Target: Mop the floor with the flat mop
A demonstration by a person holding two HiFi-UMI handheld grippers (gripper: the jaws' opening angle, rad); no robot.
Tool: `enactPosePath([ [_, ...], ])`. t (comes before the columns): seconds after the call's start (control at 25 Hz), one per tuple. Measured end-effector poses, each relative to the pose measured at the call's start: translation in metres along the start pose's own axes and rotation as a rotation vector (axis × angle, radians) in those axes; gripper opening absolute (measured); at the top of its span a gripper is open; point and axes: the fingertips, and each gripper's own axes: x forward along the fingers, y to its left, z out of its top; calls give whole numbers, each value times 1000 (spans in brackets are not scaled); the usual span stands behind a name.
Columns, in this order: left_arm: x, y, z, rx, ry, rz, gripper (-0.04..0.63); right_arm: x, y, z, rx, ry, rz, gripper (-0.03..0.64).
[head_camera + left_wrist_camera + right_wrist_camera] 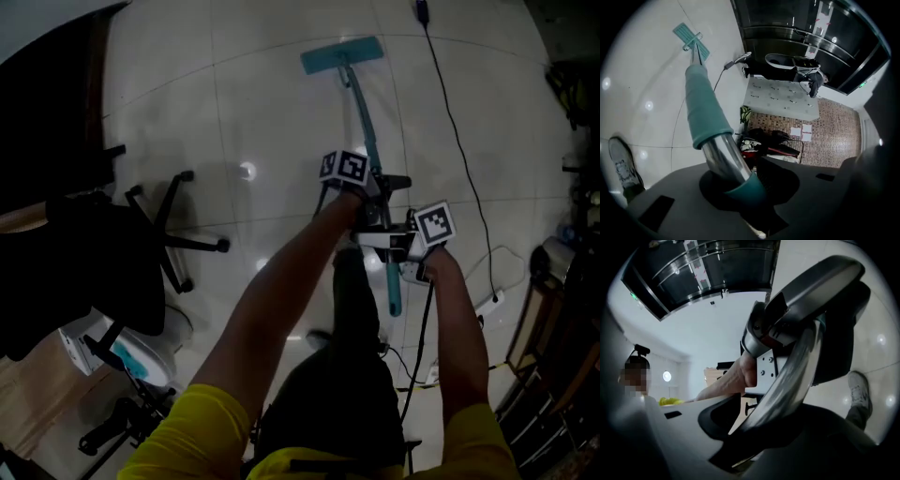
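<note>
While you stand over the pale tiled floor (253, 84), a dark wheeled chair (103, 253) sits off to your left, well apart from the work. The mop (368, 131) runs from your hands out ahead and slants down. Its teal mop head (342, 54) lies flat on the tiles at the far end. Your left gripper (373, 192) clamps the pole on the bare chrome stretch just below the teal sleeve, jaws closed on it from both sides. Your right gripper (398, 242) sits just behind, nearer the handle end, jaws likewise closed round the chrome pole. A thin black cable (455, 122) trails over the tiles to the mop's right, apart from it. Your shoe (621, 161) shows low at the left of the left gripper view.
</note>
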Motion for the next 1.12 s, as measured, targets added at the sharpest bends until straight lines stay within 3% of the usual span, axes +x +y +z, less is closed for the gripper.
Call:
enactPosePath([
  [0.12, 8, 2, 21, 30, 34, 34, 98, 0, 3, 21, 17, -11, 39, 137],
  [0.2, 10, 6, -4, 42, 31, 35, 97, 4, 7, -9, 15, 28, 37, 132],
  [0.28, 10, 8, -65, 31, 34, 24, 97, 7, 16, -72, 41, 59, 53, 143],
  [0.48, 17, 0, -286, -106, 48, 7, 100, -11, 63, -274, 162, 40, 65, 153],
  [0.56, 22, -15, -351, -170, 51, -12, 93, -22, 88, -322, 210, -28, 82, 149],
  [0.68, 28, -23, -395, -196, 91, 8, 95, -29, 105, -353, 202, -38, 92, 164],
  [0.76, 33, -17, -388, -175, 105, 24, 95, -34, 94, -348, 174, -41, 90, 166],
  [0.84, 47, -13, -352, -139, 108, 25, 101, -48, 77, -317, 132, -40, 83, 172],
  [0.96, 74, -3, -267, -84, 122, 23, 109, -68, 39, -242, 66, -23, 26, 170],
  [1.12, 91, 3, -112, -20, 86, 36, 106, -90, -14, -99, 8, -68, -1, 147],
])
